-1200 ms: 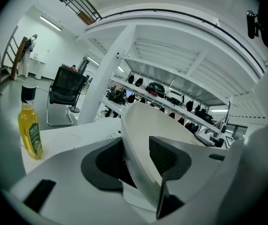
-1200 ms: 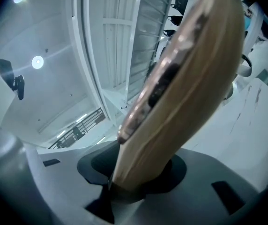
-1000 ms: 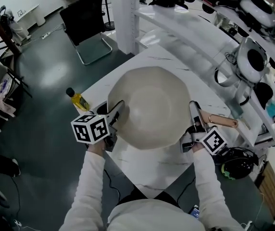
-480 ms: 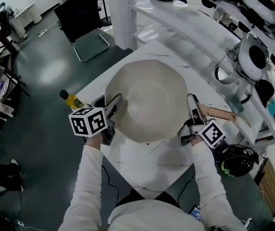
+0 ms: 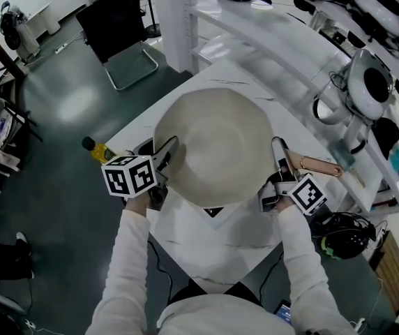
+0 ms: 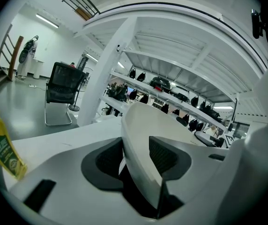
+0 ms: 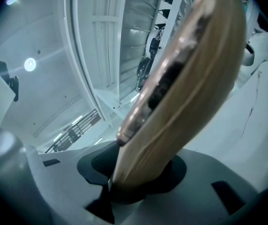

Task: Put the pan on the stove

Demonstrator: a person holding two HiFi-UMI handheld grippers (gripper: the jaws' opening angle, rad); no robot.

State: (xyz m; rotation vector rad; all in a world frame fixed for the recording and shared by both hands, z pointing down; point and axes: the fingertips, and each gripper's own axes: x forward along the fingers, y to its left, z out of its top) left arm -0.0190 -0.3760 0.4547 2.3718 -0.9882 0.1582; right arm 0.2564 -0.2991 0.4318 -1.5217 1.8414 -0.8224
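My left gripper (image 6: pixel 136 159) jaws clamped on rim of large cream round pan (image 5: pixel 217 145), right gripper (image 7: pixel 138 172) jaws clamped on tan wooden handle (image 7: pixel 192 74), pan covering centre of white tabletop (image 5: pixel 220 250), small dark object (image 5: pixel 213 211) under pan's near edge mostly hidden

Bright, even indoor light; our lenses bend every edge.
From the head view we see a soft white glare on the dark floor (image 5: pixel 74 103) at far left, and the pale pan (image 5: pixel 213 145) evenly lit, with hardly a shadow on the white table (image 5: pixel 220 253). Our gripper views curve hard and fade to black at the corners; a round lamp (image 7: pixel 29 63) flares at left, and the pan handle (image 7: pixel 185 93), close to the right lens, blurs.
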